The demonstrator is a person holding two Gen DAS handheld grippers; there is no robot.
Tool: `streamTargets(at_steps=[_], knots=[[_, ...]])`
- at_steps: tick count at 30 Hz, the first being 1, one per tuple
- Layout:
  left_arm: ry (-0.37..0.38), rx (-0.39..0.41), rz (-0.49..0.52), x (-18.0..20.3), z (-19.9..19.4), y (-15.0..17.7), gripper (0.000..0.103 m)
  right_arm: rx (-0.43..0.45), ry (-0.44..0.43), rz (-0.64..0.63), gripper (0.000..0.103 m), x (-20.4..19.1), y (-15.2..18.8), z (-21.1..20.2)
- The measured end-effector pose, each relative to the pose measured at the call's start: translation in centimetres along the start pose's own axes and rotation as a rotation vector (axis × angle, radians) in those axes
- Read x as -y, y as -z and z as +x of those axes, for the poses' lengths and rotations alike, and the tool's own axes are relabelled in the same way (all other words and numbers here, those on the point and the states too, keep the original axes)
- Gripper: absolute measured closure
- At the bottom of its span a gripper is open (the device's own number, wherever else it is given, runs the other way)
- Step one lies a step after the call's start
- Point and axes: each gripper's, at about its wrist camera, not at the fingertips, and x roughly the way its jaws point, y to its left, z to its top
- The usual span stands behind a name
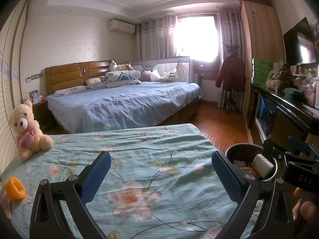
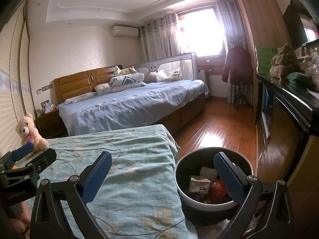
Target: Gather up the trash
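Note:
My left gripper [image 1: 161, 177] hangs open and empty over the green floral bedsheet [image 1: 139, 159]. A yellow-orange foam ring [image 1: 15, 188] lies on the sheet at the far left, apart from the fingers. The round trash bin [image 2: 201, 204] stands on the floor beside the bed's right edge. It holds a white foam net [image 2: 208, 172], a small carton [image 2: 199, 185] and a red wrapper [image 2: 217, 191]. My right gripper [image 2: 162, 179] is open with nothing in it, its right finger above the bin's mouth. In the left wrist view, the bin [image 1: 245, 151] shows a white block [image 1: 263, 166] inside.
A cream teddy bear [image 1: 28, 131] sits at the sheet's left edge by the wall. Beyond lies a large blue bed [image 1: 123, 105]. Wooden floor [image 2: 215, 131] runs along the right, bordered by a dark cabinet [image 2: 289, 103] with clutter on top.

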Motion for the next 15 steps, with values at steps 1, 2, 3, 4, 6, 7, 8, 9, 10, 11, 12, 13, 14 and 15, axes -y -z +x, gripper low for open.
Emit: streamTargets(at_steps=[1, 2, 3, 4, 6, 7, 8, 9, 10, 11, 12, 13, 14, 15], knots=[[0.001, 0.0, 0.0, -0.03, 0.04, 0.01, 0.001, -0.001, -0.002, 0.001, 0.0, -0.14, 0.07, 0.02], [0.001, 0.0, 0.0, -0.03, 0.03, 0.03, 0.001, -0.002, -0.002, 0.001, 0.0, -0.21, 0.05, -0.01], [0.001, 0.0, 0.0, -0.03, 0.02, 0.03, 0.001, -0.002, -0.001, 0.0, 0.0, -0.29, 0.04, -0.03], [0.002, -0.001, 0.0, -0.04, 0.05, 0.03, 0.001, -0.001, -0.002, 0.001, 0.0, -0.31, 0.03, -0.01], [0.002, -0.001, -0.001, -0.03, 0.05, 0.03, 0.001, -0.003, -0.003, 0.002, 0.0, -0.3, 0.03, 0.0], [0.002, -0.001, 0.0, -0.03, 0.06, 0.03, 0.001, -0.003, -0.003, 0.002, 0.0, -0.3, 0.04, -0.02], [0.002, -0.001, 0.0, -0.03, 0.05, 0.03, 0.001, -0.003, -0.003, 0.001, 0.0, -0.35, 0.04, -0.03], [0.001, -0.001, 0.0, -0.03, 0.05, 0.02, 0.001, -0.003, -0.002, 0.0, 0.0, -0.4, 0.03, -0.03], [0.001, -0.001, 0.0, -0.03, 0.05, 0.02, 0.001, -0.003, -0.003, 0.001, 0.0, -0.27, 0.04, -0.02], [0.002, -0.003, -0.002, -0.05, 0.02, 0.02, 0.001, -0.003, -0.003, 0.001, 0.0, -0.26, 0.05, -0.02], [0.002, -0.002, -0.001, -0.03, 0.06, 0.02, 0.001, -0.004, -0.004, 0.001, 0.0, -0.4, 0.06, 0.06], [0.002, -0.003, -0.001, -0.04, 0.09, 0.06, 0.001, -0.005, -0.004, 0.0, 0.0, -0.59, 0.04, 0.05], [0.002, -0.004, -0.002, -0.04, 0.09, 0.09, 0.001, -0.006, -0.005, 0.0, 0.0, -0.7, 0.04, 0.04], [0.003, -0.005, -0.003, -0.04, 0.1, 0.12, 0.001, -0.007, -0.005, 0.0, 0.0, -0.79, 0.04, 0.08]])
